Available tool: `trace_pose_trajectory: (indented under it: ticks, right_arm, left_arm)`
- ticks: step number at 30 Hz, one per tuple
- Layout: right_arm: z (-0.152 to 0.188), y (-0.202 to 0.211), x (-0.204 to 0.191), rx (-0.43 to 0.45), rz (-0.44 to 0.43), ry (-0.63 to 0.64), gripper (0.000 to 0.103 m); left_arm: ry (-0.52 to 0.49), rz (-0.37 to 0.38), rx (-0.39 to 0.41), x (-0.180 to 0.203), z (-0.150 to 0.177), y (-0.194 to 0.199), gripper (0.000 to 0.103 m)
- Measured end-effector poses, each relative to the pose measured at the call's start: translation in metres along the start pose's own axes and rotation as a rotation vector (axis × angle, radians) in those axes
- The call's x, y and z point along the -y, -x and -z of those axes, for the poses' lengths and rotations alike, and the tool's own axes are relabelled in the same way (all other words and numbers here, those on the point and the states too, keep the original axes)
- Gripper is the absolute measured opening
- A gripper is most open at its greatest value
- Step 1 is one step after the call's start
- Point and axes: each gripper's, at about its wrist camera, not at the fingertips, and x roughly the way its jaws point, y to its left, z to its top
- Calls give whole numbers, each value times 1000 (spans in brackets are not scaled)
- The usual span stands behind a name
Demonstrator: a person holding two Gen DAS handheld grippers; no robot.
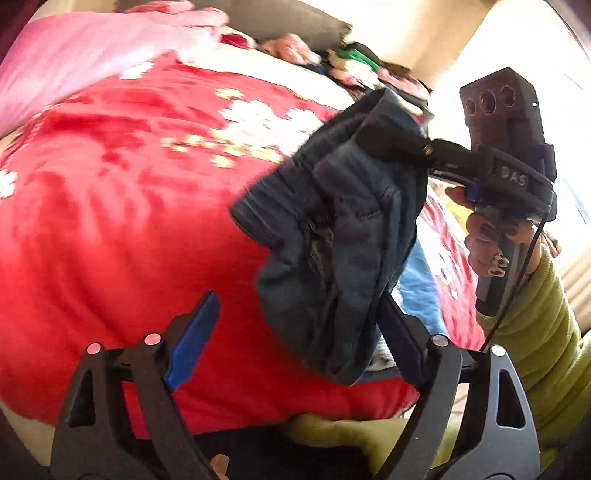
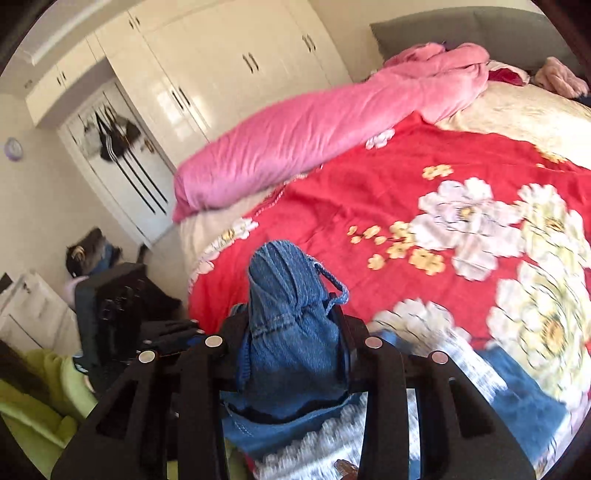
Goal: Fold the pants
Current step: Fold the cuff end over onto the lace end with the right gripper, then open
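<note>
The blue denim pants (image 1: 332, 236) hang bunched in the air above a red flowered bedspread (image 1: 110, 221). My right gripper (image 1: 384, 142) is shut on their upper part, near the waistband; in the right wrist view the denim (image 2: 291, 325) fills the space between its fingers (image 2: 343, 332). My left gripper (image 1: 295, 332) is open below the hanging pants. Its left blue pad (image 1: 192, 339) is bare, and the cloth drapes over its right finger (image 1: 399, 332). The lower ends of the pants are hidden in the bundle.
A pink quilt (image 2: 314, 129) lies rolled along the far side of the bed. Loose clothes (image 1: 351, 62) pile near the grey headboard (image 2: 461, 26). White wardrobes (image 2: 221, 66) stand across the room. The person's green sleeve (image 1: 535, 332) is at the bed edge.
</note>
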Motion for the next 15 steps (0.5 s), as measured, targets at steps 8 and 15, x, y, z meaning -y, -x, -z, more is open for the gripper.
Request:
trace_pose_trajectory:
  ticks: [8,15]
  right_arm:
    - [46,72,25,150,84,-110,88]
    - [114,106,61,156,201,-389,94]
  left_arm:
    - [-158,128,-58,81,-4,-35,78]
    - [-420,129,-150,139,29,-66,80]
